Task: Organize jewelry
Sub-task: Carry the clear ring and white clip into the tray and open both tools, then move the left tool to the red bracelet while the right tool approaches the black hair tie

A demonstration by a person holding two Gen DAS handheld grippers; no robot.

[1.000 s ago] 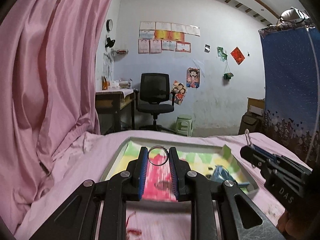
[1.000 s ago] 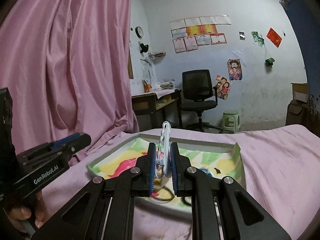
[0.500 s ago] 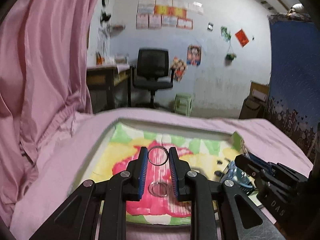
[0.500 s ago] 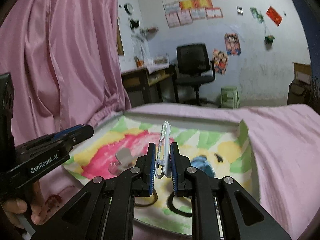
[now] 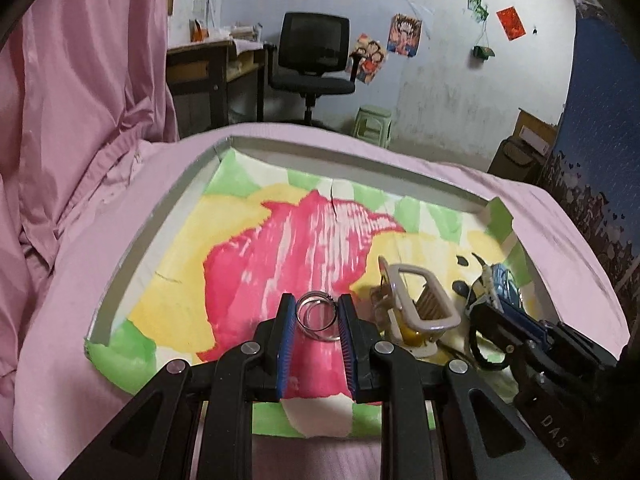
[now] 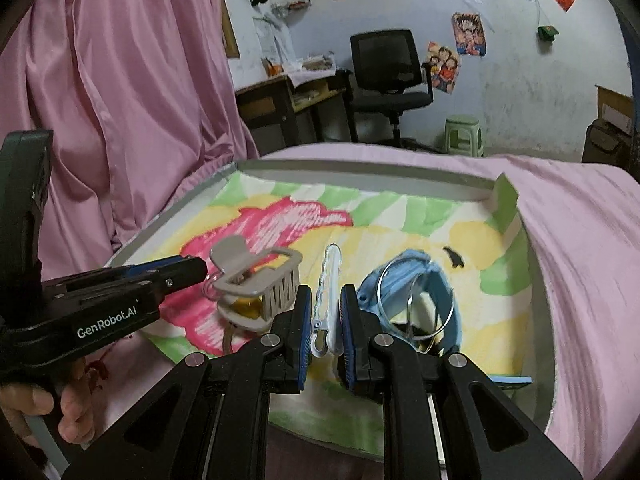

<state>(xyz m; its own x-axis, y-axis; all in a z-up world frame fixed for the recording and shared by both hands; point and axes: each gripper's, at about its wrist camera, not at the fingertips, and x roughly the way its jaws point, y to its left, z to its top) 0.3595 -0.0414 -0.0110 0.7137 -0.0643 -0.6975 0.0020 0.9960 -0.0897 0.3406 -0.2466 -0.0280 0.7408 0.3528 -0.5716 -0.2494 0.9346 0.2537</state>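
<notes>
The left gripper (image 5: 317,317) pinched a silver ring (image 5: 317,316) between its blue pads, low over the near part of the tray (image 5: 132,240); a second ring seemed to lie just behind or beneath it, though the overlap could not be told apart. The right gripper (image 6: 325,316) held a white hair clip (image 6: 328,296) upright between its pads, fingers closed on the clip's lower part, also over the tray's near half.

The tray lay on a pink bedsheet (image 5: 60,320), lined with a pink, yellow and green painted paper (image 5: 280,248). Inside, a beige claw clip (image 5: 420,300) stood just right of the left gripper, and a light-blue watch (image 6: 412,280) with a thin silver bangle (image 6: 416,300) across it lay just right of the right gripper. The tray's left and far portions were bare paper up to the grey rim.

A pink curtain (image 5: 80,80) hung close along the left. Beyond the bed stood a black office chair (image 5: 312,60) and a green stool (image 5: 374,120).
</notes>
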